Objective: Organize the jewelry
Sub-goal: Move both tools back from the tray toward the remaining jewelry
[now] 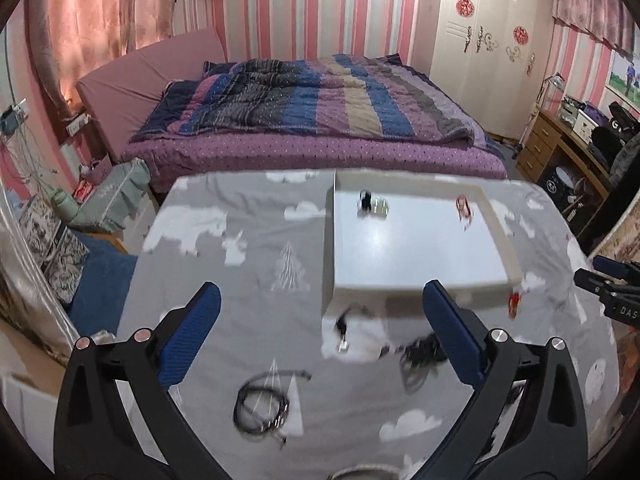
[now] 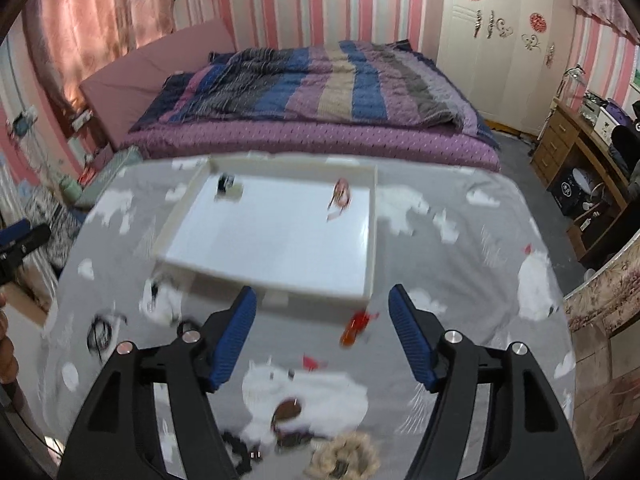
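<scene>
A shallow white tray (image 1: 400, 248) (image 2: 280, 240) lies on the grey cloud-print tablecloth (image 1: 248, 264). Inside it sit a small black-and-silver piece (image 1: 368, 202) (image 2: 226, 186) and a reddish piece (image 1: 464, 206) (image 2: 340, 196). My left gripper (image 1: 322, 292) is open above the cloth just in front of the tray, with nothing between its blue pads. Below it lie a coiled black cord necklace (image 1: 262, 404) and two blurred dark pieces (image 1: 342, 328) (image 1: 420, 354). My right gripper (image 2: 322, 296) is open and empty, with an orange-red piece (image 2: 356, 328) on the cloth between its fingers.
A brown oval piece (image 2: 288, 410), a fluffy beige scrunchie (image 2: 344, 460) and dark pieces (image 2: 100, 330) lie near the front edge. A bed (image 1: 320, 120) stands behind the table, a wardrobe (image 1: 492, 40) and a wooden desk (image 1: 560, 140) to the right.
</scene>
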Motion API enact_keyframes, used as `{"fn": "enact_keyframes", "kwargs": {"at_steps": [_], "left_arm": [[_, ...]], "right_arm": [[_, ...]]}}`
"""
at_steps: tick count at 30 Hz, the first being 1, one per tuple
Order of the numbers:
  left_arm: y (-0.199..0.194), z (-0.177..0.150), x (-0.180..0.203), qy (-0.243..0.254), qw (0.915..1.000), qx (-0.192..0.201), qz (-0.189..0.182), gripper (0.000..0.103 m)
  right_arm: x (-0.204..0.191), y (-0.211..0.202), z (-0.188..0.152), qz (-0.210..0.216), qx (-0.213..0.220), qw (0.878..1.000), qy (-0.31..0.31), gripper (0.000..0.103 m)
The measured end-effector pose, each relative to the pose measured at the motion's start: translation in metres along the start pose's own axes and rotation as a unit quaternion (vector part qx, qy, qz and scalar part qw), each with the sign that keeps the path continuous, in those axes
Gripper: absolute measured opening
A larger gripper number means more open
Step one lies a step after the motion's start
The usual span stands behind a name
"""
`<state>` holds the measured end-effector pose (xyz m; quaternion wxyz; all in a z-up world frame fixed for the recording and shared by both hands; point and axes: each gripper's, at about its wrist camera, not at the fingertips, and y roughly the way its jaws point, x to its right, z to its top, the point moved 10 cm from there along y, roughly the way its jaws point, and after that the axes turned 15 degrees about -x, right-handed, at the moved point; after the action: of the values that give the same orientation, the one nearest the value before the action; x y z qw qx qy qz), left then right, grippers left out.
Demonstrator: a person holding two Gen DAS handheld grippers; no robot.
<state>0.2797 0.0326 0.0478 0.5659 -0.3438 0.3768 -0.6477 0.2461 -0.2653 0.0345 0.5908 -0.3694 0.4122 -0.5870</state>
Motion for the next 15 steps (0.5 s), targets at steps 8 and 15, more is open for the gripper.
{"fn": "enact_keyframes", "kwargs": {"at_steps": [8,15], "left_arm": [[0.027,-0.072,-0.028,-0.016,0.9997,-0.019,-0.005,0.100],[0.048,-0.116,-0.045,-0.018,0.9991,-0.035,0.016,0.100]], "right_arm": [[-0.015,0.039,-0.067,0.022,-0.036,0.999,0.001,0.069],[-0.015,0.060,-0.103,0.029,-0.055,0.998,0.009,0.069]]}}
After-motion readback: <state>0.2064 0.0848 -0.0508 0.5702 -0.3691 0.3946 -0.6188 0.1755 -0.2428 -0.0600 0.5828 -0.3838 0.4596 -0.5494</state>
